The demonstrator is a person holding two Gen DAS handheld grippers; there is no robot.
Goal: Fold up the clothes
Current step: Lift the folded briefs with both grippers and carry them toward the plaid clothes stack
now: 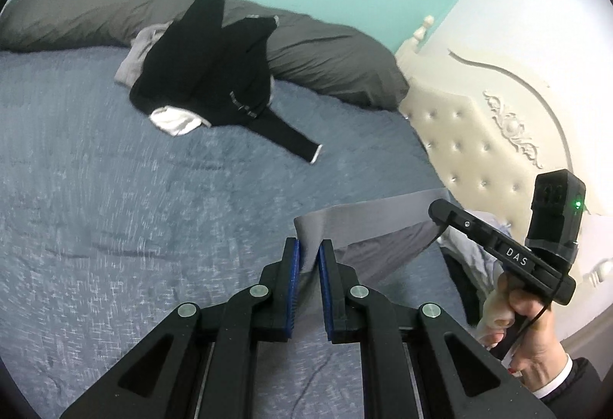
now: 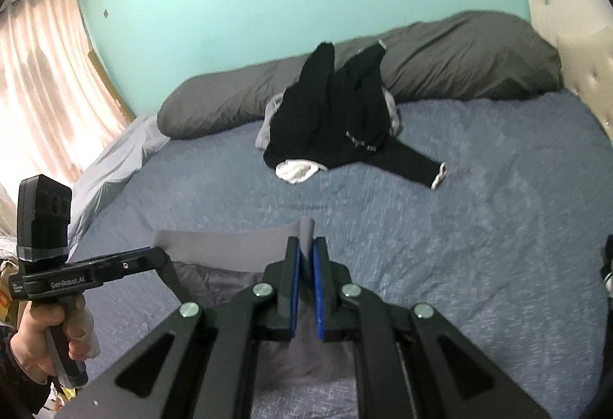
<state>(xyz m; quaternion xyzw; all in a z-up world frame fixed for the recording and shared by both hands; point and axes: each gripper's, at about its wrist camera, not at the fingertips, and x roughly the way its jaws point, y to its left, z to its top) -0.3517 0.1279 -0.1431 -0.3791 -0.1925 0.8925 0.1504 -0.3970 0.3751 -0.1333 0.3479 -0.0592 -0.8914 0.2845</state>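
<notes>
Left gripper (image 1: 309,250) pinching one end of a grey garment's (image 1: 367,218) band, right gripper (image 2: 305,254) pinching the other end, garment stretched between them above the blue bed (image 2: 479,227), clothes pile (image 2: 337,120) near the pillow (image 2: 459,51).

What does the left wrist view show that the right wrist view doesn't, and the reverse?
Left wrist only: the carved headboard panel and the right gripper side-on. Right wrist only: the curtain and the left gripper side-on. Both share: the grey garment, each gripper clamping an end of its edge, the black clothes pile, long grey pillow and blue bedspread.
</notes>
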